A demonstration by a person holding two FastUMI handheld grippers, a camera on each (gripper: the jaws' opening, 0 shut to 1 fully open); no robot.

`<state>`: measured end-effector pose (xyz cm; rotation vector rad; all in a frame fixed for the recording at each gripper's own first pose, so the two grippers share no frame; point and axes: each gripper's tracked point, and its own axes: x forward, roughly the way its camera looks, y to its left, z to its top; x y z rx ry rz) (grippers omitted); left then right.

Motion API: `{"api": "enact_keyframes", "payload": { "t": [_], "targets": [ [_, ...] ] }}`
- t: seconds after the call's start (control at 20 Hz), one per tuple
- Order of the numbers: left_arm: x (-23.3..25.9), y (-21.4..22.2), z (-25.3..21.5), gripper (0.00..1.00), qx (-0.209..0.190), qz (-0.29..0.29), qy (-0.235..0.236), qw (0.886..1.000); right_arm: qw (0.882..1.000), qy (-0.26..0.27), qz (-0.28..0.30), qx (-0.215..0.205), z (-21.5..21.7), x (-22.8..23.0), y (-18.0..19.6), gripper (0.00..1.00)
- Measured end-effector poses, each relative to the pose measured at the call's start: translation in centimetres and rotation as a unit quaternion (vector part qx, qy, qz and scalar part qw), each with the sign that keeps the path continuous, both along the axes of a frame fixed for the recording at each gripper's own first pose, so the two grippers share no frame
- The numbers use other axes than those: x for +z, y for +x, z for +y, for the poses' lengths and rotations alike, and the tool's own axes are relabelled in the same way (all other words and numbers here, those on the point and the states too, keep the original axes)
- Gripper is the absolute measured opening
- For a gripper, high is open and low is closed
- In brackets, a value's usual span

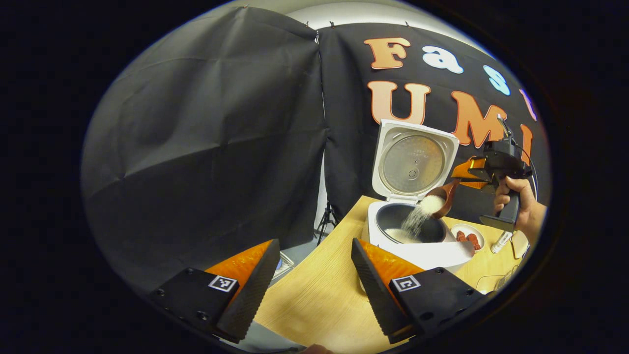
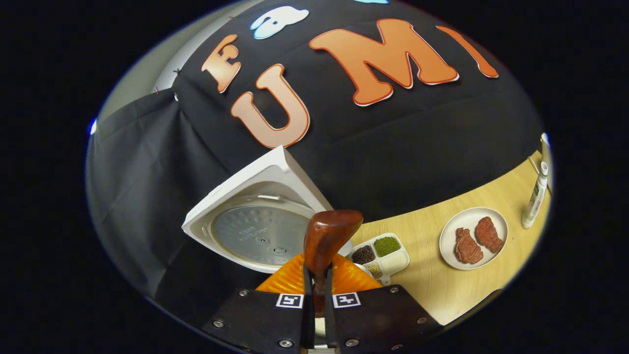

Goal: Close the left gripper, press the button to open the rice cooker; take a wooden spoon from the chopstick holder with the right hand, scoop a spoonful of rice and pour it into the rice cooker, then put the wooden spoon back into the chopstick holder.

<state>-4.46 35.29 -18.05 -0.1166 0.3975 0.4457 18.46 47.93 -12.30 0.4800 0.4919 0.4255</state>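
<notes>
Black screwed claw (image 2: 314, 314) plates with square markers

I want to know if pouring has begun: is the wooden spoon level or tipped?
Tipped. The wooden spoon leans over the open rice cooker, and rice streams from it into the pot.

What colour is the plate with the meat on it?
The plate is white or off-white, holding two reddish-brown meat pieces. It shows best in the right gripper view.
</notes>
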Motion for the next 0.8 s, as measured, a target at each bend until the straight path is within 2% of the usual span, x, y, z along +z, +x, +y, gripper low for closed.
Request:
{"api": "enact_keyframes", "payload": {
  "t": [0.5, 0.8],
  "targets": [
    [-0.1, 0.5, -0.2, 0.98, -0.014, 0.000, -0.001, 1.000, 0.993, -0.087, -0.071, 0.043, 1.1, 0.8, -1.9, 0.07],
    [-0.4, 0.4, -0.4, 0.99, -0.020, 0.004, -0.001, 1.000, 0.978, -0.141, -0.133, 0.074, 2.1, 1.9, -3.1, 0.07]
  ]
}}
